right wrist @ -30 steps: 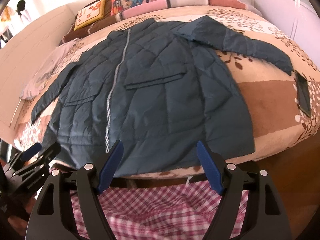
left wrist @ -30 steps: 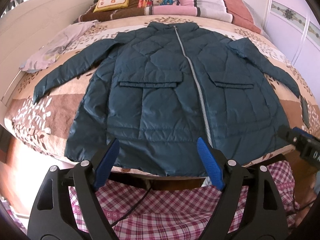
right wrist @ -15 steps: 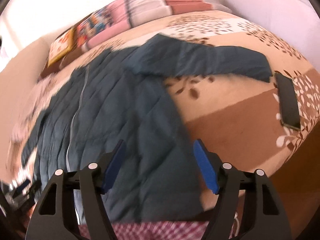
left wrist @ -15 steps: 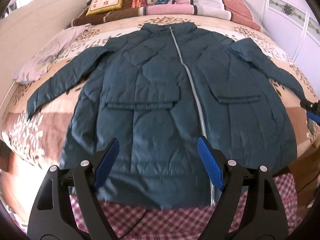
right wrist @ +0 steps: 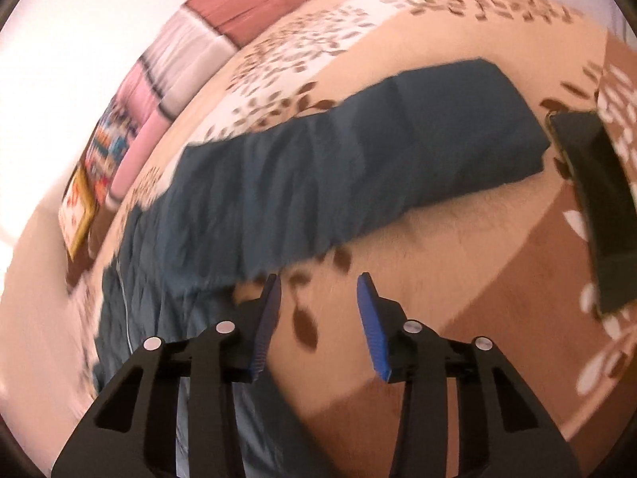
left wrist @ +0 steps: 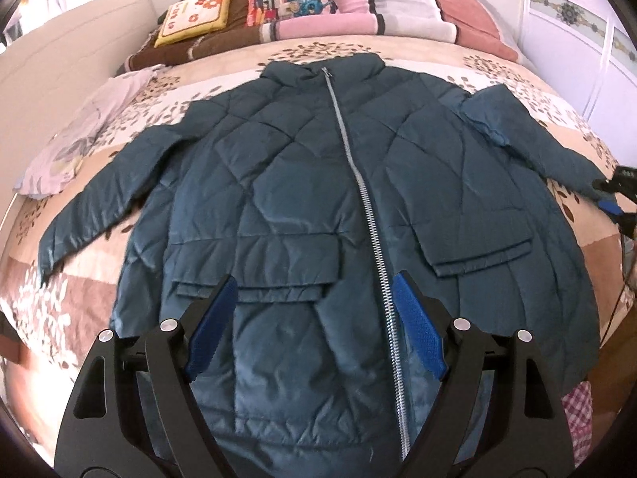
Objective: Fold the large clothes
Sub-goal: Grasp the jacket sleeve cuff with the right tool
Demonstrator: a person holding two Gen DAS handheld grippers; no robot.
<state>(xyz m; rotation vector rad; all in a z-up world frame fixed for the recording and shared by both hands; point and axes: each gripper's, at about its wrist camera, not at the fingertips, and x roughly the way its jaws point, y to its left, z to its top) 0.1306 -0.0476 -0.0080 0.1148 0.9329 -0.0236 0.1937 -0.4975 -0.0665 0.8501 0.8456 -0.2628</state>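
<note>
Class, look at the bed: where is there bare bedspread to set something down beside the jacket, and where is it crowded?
Bare bedspread lies below the right sleeve, bordered by the phone. Another patch lies under the left sleeve. The head end is crowded with pillows; a pale cloth takes the left corner.
</note>
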